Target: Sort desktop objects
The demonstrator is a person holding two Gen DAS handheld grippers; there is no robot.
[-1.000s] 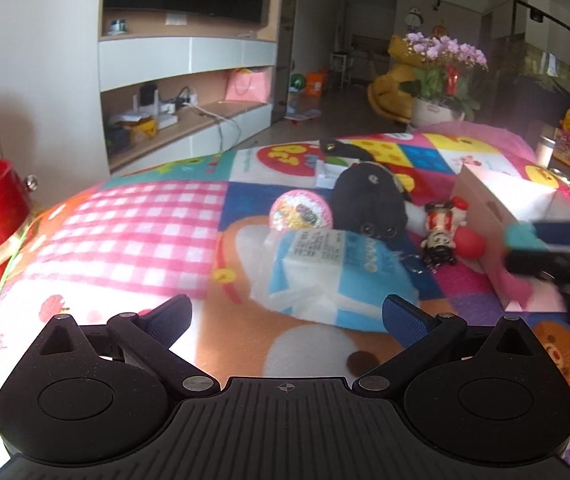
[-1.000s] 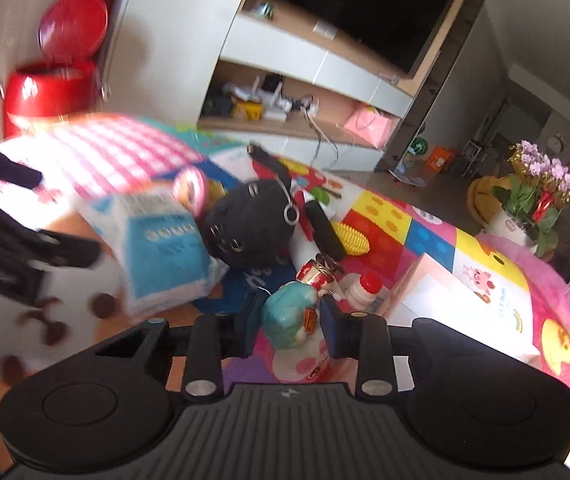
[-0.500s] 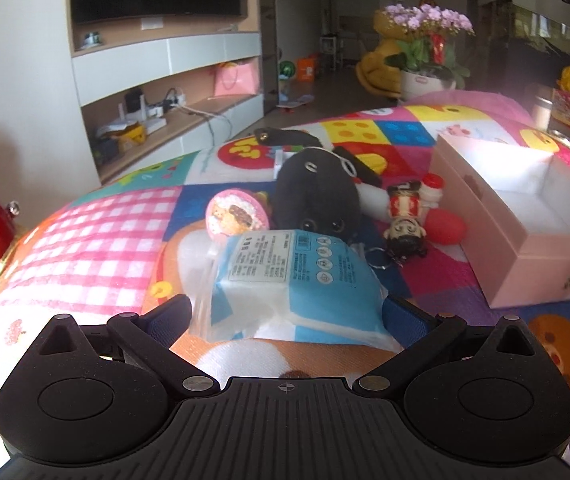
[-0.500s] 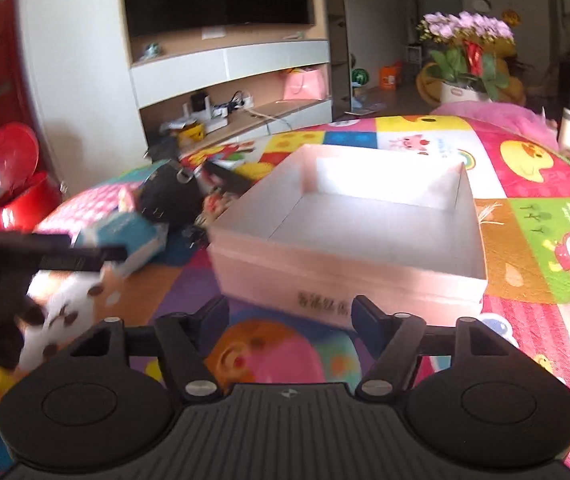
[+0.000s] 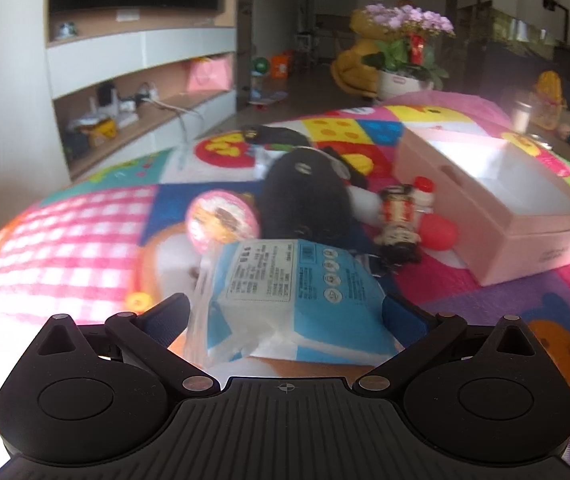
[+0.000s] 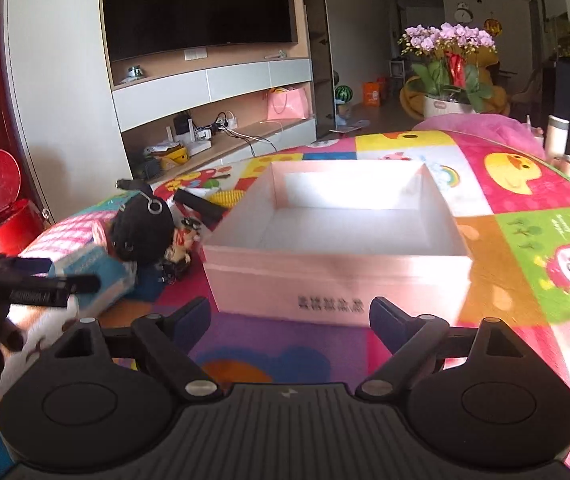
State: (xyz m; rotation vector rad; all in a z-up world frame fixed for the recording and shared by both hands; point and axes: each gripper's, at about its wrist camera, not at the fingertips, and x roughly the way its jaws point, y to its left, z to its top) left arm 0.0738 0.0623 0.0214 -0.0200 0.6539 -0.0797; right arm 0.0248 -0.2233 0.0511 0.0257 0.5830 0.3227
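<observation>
Moved: left gripper [image 5: 285,312] closer — blue tissue pack [image 5: 289,284] now between its spread fingers, unclamped.
Right gripper [image 6: 289,320]: spread, empty.
Pink box [image 6: 337,280]: just beyond; interior visible in right view only.

Over the last second the left gripper [image 5: 285,312] has closed in on the blue tissue pack [image 5: 293,280], which now sits between its spread fingers [image 5: 401,314] rather than ahead of them. The right gripper [image 6: 289,316] has let go of the small teal figure it clamped a second ago; its fingers [image 6: 191,316] now stand wide apart, facing the near wall of the pink box [image 6: 337,280].
</observation>
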